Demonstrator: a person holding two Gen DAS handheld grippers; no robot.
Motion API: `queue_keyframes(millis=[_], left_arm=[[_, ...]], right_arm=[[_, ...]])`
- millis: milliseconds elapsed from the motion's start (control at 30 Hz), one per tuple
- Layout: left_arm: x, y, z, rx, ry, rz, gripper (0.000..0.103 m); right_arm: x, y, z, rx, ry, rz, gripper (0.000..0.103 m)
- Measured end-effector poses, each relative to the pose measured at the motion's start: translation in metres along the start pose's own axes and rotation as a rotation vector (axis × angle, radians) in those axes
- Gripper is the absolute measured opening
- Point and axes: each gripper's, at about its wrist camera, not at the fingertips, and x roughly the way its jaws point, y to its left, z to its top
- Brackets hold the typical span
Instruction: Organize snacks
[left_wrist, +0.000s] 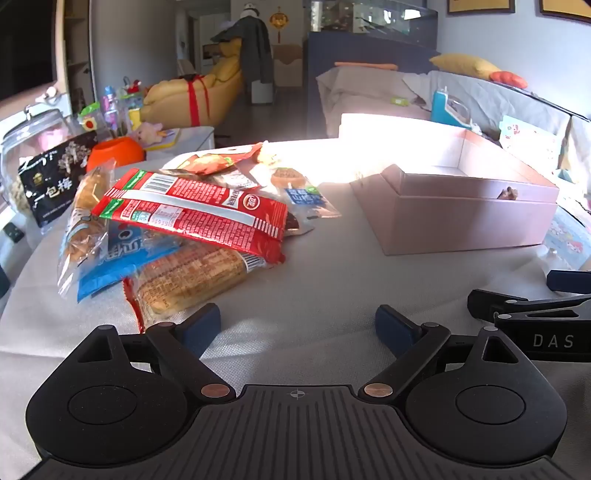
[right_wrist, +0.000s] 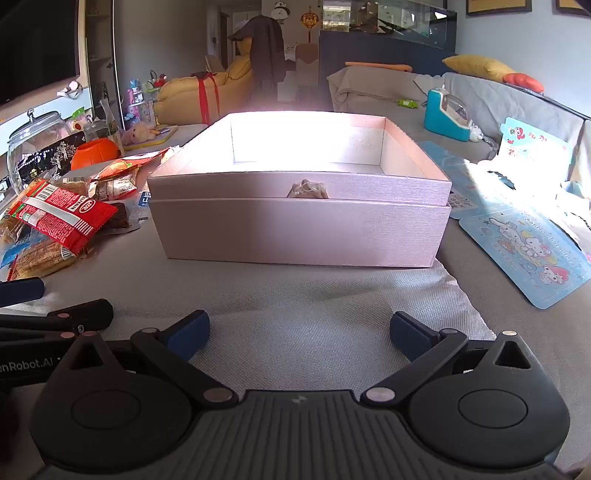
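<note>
Left wrist view has the left gripper (left_wrist: 297, 323) spread wide over bare grey cloth (left_wrist: 325, 280), nothing between its blue pads, with the snack pile (left_wrist: 177, 229) just ahead to its left. A red wrapped packet (left_wrist: 199, 210) lies on top of a biscuit pack (left_wrist: 192, 277), whose near edge lies just beside the left pad. The pink open box (left_wrist: 465, 218) sits to the right, well apart from the pile, with a clear lane of cloth between them. From the right wrist view, the right gripper (right_wrist: 299, 328) is likewise spread and empty, squared up to the box's front wall (right_wrist: 295, 232), with free cloth in between. Blue cartoon cards (right_wrist: 524, 243) lie right of the box; a glass jar (right_wrist: 33, 144) and an orange pumpkin bucket (right_wrist: 98, 151) stand behind the snacks. Sunlight washes out the box's interior.
</note>
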Motion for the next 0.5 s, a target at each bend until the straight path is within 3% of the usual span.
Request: queue_keyframes(millis=[500], left_arm=[[0.0001,-0.0002,0.0,0.005,0.001,0.004,0.095]], right_arm=[[-0.0001,-0.0005,-0.0002,0.0,0.001,0.0,0.103]])
